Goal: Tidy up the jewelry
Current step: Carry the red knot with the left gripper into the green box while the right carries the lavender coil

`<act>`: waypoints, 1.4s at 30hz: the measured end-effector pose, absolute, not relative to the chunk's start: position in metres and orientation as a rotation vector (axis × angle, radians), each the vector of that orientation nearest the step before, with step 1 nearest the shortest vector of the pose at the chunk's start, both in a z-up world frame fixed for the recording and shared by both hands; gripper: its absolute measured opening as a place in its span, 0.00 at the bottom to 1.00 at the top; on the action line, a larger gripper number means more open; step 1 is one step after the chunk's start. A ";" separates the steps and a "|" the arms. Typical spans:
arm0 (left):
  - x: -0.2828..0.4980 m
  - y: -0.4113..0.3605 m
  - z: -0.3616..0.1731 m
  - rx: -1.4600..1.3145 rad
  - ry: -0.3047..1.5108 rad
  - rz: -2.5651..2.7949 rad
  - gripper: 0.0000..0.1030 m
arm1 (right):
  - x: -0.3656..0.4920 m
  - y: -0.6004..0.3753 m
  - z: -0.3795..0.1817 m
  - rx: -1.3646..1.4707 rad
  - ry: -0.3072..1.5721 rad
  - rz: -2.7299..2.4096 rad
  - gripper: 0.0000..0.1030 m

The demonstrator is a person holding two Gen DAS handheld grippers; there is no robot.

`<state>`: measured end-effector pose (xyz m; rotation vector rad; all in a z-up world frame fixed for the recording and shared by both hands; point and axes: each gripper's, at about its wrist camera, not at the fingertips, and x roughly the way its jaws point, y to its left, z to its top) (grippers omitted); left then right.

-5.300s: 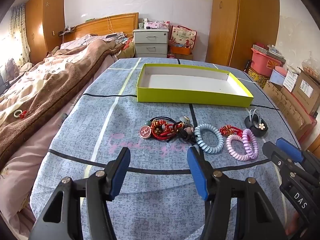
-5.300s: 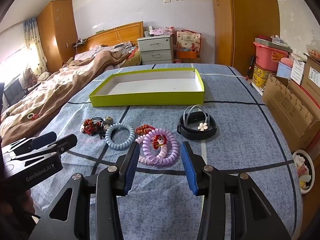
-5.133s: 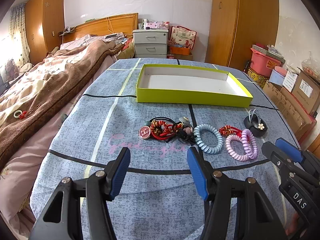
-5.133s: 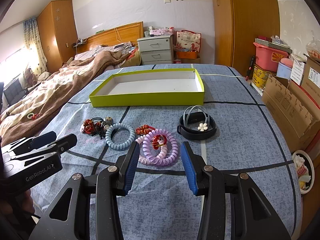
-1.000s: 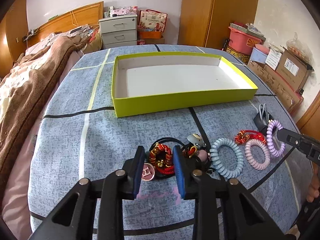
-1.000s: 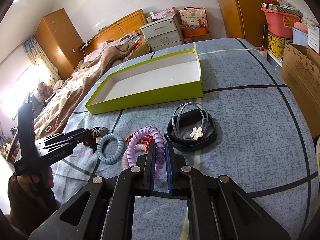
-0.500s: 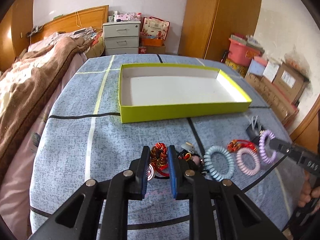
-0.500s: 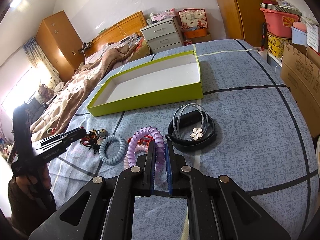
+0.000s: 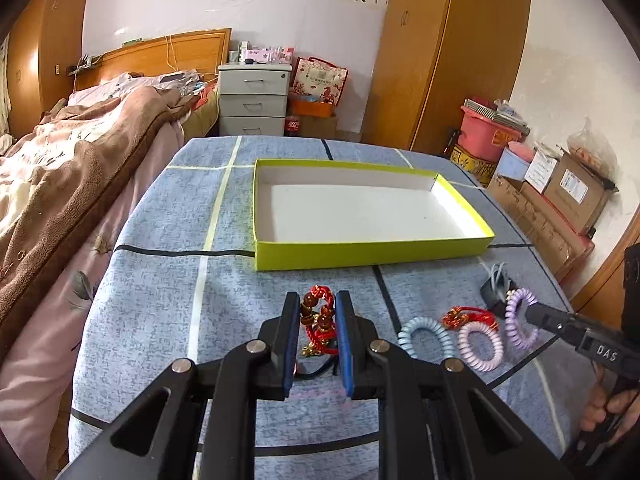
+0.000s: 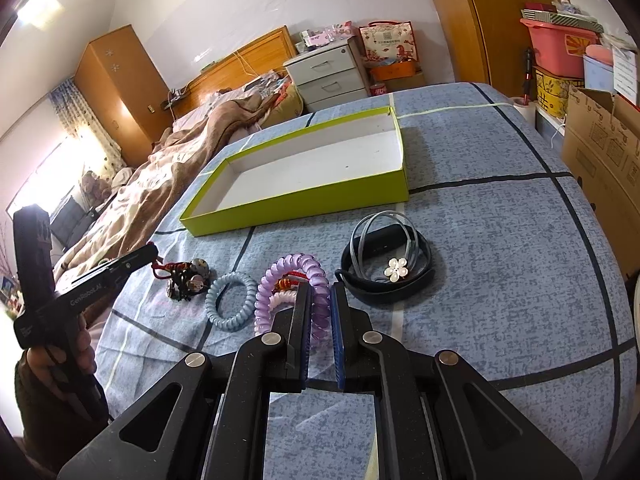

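Note:
My left gripper (image 9: pixel 318 300) is shut on a red beaded bracelet (image 9: pixel 318 314) and holds it above the blue bedspread. My right gripper (image 10: pixel 320 292) is shut on a purple spiral hair tie (image 10: pixel 294 280), lifted at a tilt. The purple tie also shows in the left wrist view (image 9: pixel 518 320). On the cloth lie a light blue spiral tie (image 10: pixel 232 300), a pink spiral tie (image 9: pixel 480 346), a small red knot bracelet (image 9: pixel 466 316), a dark charm bundle (image 10: pixel 188 276) and a black band with a white flower (image 10: pixel 394 270). The yellow-green tray (image 9: pixel 372 250) stands empty behind them.
A bed with a brown blanket (image 9: pixel 72 184) lies to the left. Cardboard boxes (image 10: pixel 600 140) and a pink bin (image 9: pixel 490 130) stand to the right. A grey nightstand (image 9: pixel 254 98) stands at the back wall.
My left gripper has lifted the red beaded bracelet off the cloth, away from the dark charm bundle. My right gripper has kept the purple tie and raised it a little.

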<state>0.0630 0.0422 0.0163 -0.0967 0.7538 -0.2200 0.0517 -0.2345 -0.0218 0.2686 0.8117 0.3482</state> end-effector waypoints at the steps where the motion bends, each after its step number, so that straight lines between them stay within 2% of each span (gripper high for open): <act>1: 0.062 0.042 0.018 -0.106 0.747 -0.234 0.18 | 0.051 -0.234 -0.022 0.268 0.811 0.350 0.09; 13: 0.056 0.004 0.011 -0.091 0.792 -0.361 0.18 | 0.046 -0.240 -0.021 0.277 0.799 0.357 0.09; 27: 0.062 0.018 0.000 -0.002 0.811 -0.184 0.18 | 0.045 -0.233 -0.019 0.269 0.797 0.372 0.09; 30: 0.059 0.013 0.004 0.107 0.773 -0.116 0.18 | 0.045 -0.233 -0.019 0.268 0.797 0.374 0.09; 42: 0.057 0.012 0.025 0.075 0.735 -0.155 0.18 | 0.049 -0.234 -0.014 0.269 0.785 0.378 0.09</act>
